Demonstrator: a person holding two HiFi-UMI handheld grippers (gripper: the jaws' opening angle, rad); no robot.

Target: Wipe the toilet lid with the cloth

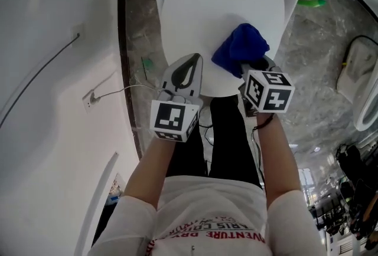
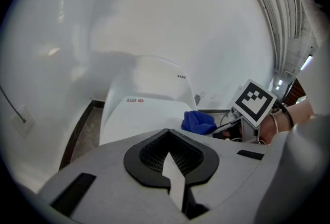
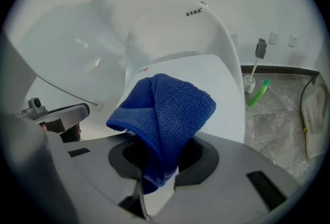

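- The right gripper (image 3: 154, 165) has its fingers pinching the blue cloth (image 3: 165, 107), which is bunched over the front right of the toilet lid (image 1: 204, 19).
- The left gripper (image 2: 168, 140) has its fingers pressed together, holding nothing, at the lid's front edge.
- In the right gripper view we see a green bottle (image 3: 258, 93) on the floor. The left gripper view does not show it.

your white wall (image 1: 47, 72) fills the 9 o'clock side, with a thin cable (image 1: 36, 75) curving across it and a small socket (image 1: 89, 101) lower down. a dark skirting strip (image 1: 123, 25) edges its foot. grey marbled floor (image 1: 319, 95) spreads from 1 to 4 o'clock and catches a bright reflection. at 1 o'clock a green bottle (image 1: 311, 2) sits near a toilet brush (image 3: 256, 60) by the back wall.
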